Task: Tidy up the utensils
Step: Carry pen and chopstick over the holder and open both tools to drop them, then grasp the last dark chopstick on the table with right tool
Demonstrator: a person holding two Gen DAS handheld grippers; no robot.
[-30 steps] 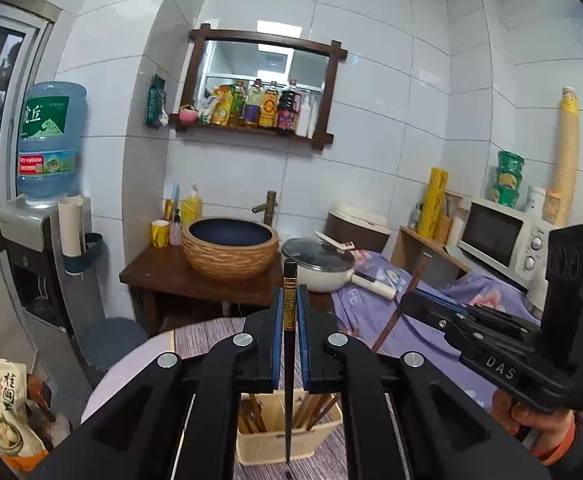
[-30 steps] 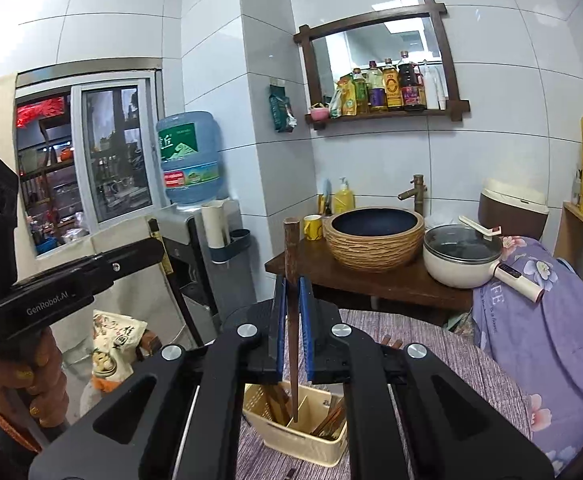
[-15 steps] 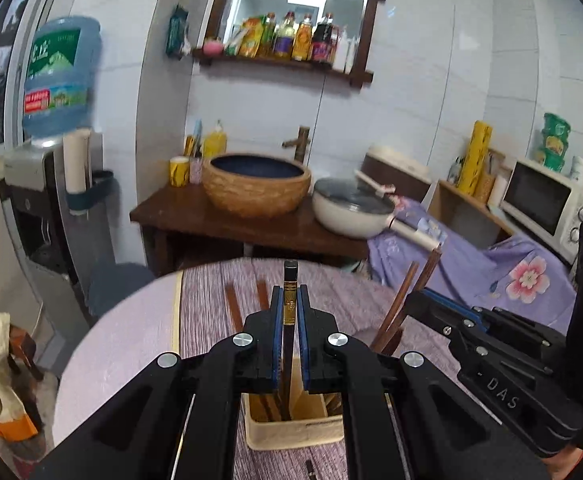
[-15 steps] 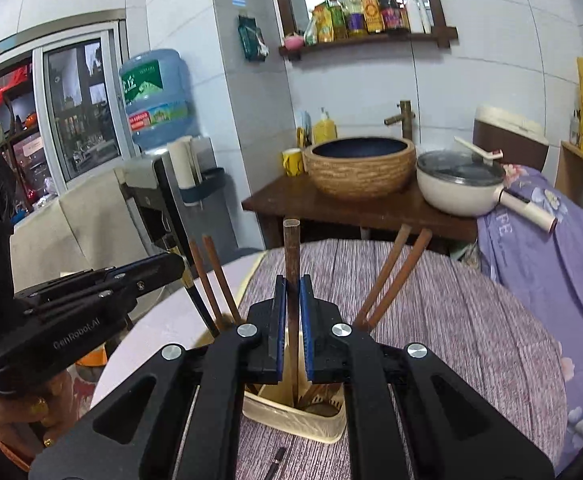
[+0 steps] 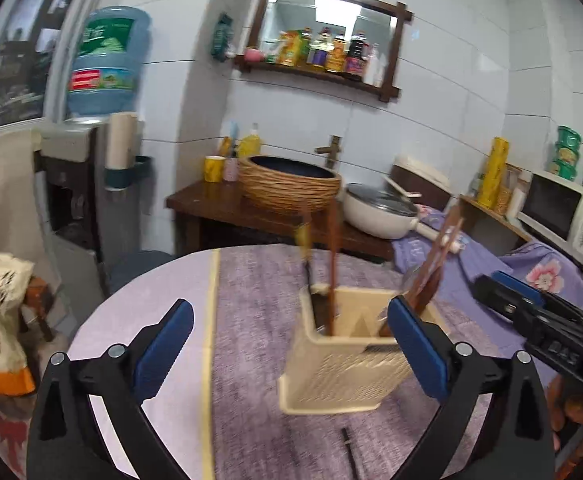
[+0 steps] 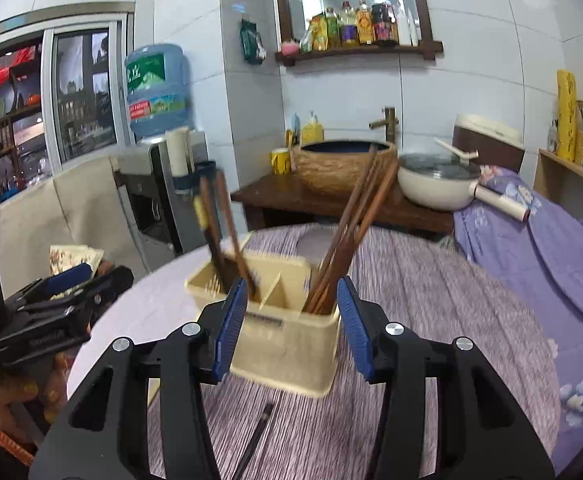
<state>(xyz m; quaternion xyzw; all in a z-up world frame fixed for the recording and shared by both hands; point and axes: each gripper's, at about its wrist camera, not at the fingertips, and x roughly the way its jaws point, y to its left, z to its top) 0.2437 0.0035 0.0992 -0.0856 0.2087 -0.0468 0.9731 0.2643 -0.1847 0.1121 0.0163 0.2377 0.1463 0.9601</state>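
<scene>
Surface (image 5: 251, 280): round, purple striped cloth, open room on every side of holder.
Holder (image 6: 287, 336): cream, near middle; chopsticks (image 6: 351, 232) standing in both compartments.
Left tongs (image 5: 291, 344): opening wide, nothing between.
Right tongs (image 6: 291, 324): opening, empty, straddling holder.
Loose chopstick (image 6: 257, 432): flat before holder; probably next, to approach low.

left hand-held gripper (image 5: 289, 344): jaws opening, wide | right hand-held gripper (image 6: 291, 328): jaws opening, nothing gripped
</scene>
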